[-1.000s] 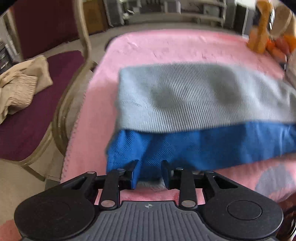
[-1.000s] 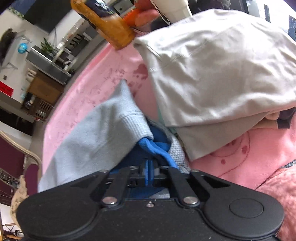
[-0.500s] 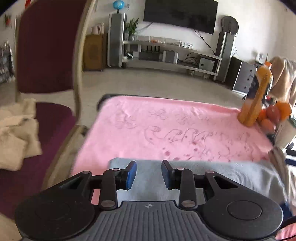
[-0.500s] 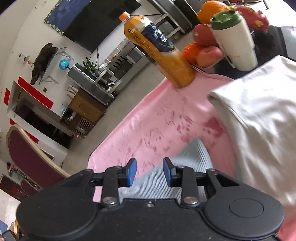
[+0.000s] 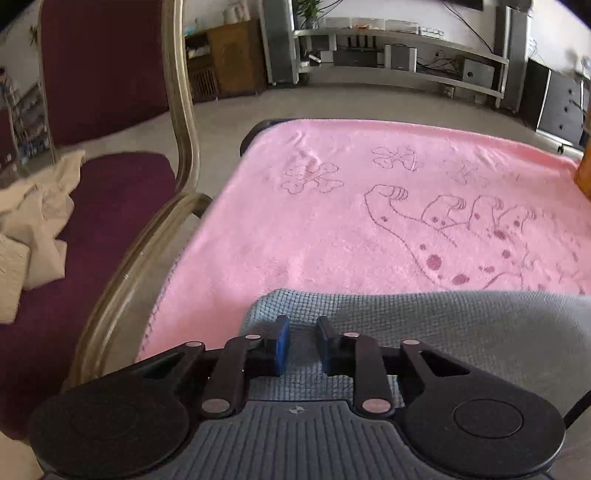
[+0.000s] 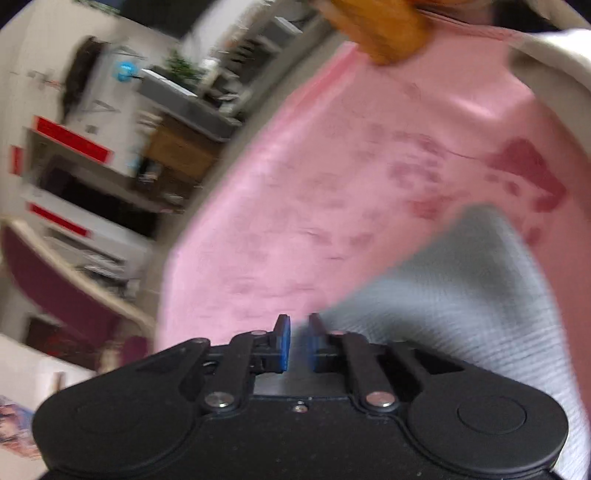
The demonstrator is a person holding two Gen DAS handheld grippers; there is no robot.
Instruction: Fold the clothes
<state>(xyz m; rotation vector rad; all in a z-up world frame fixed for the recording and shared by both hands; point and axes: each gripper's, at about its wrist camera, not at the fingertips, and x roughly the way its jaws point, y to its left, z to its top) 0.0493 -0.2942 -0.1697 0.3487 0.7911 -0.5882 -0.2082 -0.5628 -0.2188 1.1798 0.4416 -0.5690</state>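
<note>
Here the grey knitted garment (image 5: 424,325) lies folded at the near edge of the counter, on the pink blanket (image 5: 332,229) that covers it, its waffle-textured cloth stretching off to the right of the left wrist view. The left hand-held gripper (image 5: 300,345) hovers just over the garment's near left corner, its blue-padded jaws parted with bare cloth showing in the gap and nothing held between them. In the right wrist view, which is blurred, the same grey cloth (image 6: 461,295) spreads to the right of the right hand-held gripper (image 6: 297,341); its jaws stand a little apart with a narrow gap, released and gripping nothing, right at the garment's edge. The blanket bears dark red line drawings and spots. At the far right end of the counter stands an orange bottle (image 6: 380,26), with a pale folded cloth (image 6: 554,59) near it. Left of the counter sits a chair (image 5: 177,147) with maroon upholstery, a crumpled beige garment (image 5: 33,221) on its seat. Beyond, a shelving unit (image 5: 399,48) lines the wall.
</note>
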